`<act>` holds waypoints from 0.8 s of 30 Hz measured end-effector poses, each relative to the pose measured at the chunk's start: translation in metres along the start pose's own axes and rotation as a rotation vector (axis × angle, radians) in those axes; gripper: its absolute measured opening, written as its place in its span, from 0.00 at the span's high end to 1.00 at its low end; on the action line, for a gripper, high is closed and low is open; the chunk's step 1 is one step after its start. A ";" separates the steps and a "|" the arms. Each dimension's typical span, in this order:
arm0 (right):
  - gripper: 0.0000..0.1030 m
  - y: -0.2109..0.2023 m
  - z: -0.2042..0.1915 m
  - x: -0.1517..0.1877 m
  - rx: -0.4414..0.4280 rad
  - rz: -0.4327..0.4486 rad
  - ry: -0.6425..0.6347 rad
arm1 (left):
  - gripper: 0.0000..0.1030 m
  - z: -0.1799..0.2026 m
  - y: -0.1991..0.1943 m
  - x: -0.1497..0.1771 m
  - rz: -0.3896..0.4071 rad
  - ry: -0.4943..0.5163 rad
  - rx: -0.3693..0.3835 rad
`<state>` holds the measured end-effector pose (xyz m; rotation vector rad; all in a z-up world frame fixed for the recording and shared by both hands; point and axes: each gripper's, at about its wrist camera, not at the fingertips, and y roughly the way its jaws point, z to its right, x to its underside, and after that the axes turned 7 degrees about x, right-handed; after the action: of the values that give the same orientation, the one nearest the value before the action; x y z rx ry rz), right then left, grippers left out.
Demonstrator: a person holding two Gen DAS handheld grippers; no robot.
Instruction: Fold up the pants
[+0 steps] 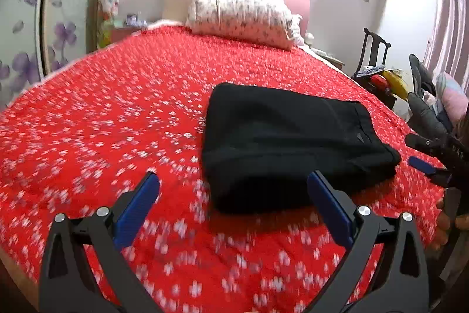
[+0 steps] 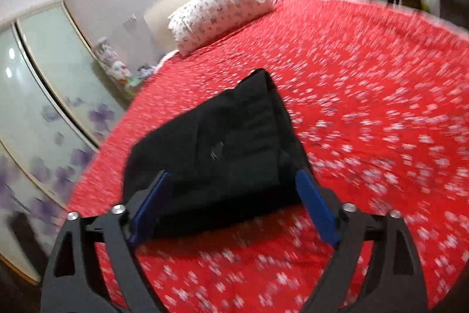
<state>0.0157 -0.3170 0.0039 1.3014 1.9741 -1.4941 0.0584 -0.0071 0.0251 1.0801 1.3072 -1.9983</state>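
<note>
Pants (image 1: 293, 145), black and folded into a thick rectangular bundle, lie on the bed (image 1: 102, 122), on a red bedspread scattered with small white flowers. In the left wrist view the left gripper (image 1: 233, 197) hangs above the near part of the bed with its jaws spread wide and nothing between them; the bundle sits just ahead of them, its near edge reaching in between the two blue pads, closer to the right-hand pad (image 1: 328, 207) than to the other (whether that pad touches the cloth cannot be told). At the right edge of the same view the right gripper (image 1: 426, 150) comes in from the side, beside the bundle's right end and apart from it. In the right wrist view the right gripper (image 2: 231, 192) also has its jaws wide apart and empty, and the pants (image 2: 222, 154) fill the space ahead of and between its blue pads, one corner of the bundle pointing away toward the head of the bed. A flowered pillow (image 1: 240, 16) rests at the headboard, well apart from the pants. A wardrobe (image 1: 26, 28) with purple flower prints on its doors stands to the left of the bed, and a dark chair (image 1: 375, 60) piled with things stands off the bed's far right side. Both views are blurred.
</note>
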 end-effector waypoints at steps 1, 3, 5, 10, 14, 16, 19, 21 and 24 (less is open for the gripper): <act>0.01 -0.003 -0.004 0.004 0.028 0.014 -0.025 | 0.02 0.005 -0.002 0.004 0.003 0.004 -0.006; 0.01 -0.012 -0.017 0.023 0.082 0.037 -0.107 | 0.02 0.012 -0.011 0.013 -0.027 0.005 -0.024; 0.01 -0.016 -0.032 0.037 0.127 0.044 -0.194 | 0.02 0.017 -0.018 0.023 -0.080 0.018 -0.048; 0.01 -0.021 -0.053 0.060 0.173 0.038 -0.309 | 0.02 0.024 -0.022 0.043 -0.128 0.046 -0.068; 0.01 -0.020 -0.056 0.071 0.195 0.018 -0.323 | 0.02 0.030 -0.024 0.049 -0.133 0.067 -0.069; 0.01 -0.022 -0.057 0.078 0.204 0.012 -0.328 | 0.02 0.033 -0.024 0.051 -0.132 0.087 -0.073; 0.01 -0.026 -0.060 0.087 0.218 0.010 -0.326 | 0.02 0.036 -0.023 0.052 -0.138 0.101 -0.072; 0.01 -0.027 -0.061 0.090 0.238 0.013 -0.333 | 0.02 0.036 -0.021 0.052 -0.141 0.105 -0.076; 0.01 -0.028 -0.065 0.096 0.277 0.019 -0.357 | 0.02 0.038 -0.019 0.053 -0.144 0.120 -0.091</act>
<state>-0.0411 -0.2166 -0.0240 1.0547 1.5681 -1.8902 0.0023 -0.0338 -0.0013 1.1060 1.5635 -1.9803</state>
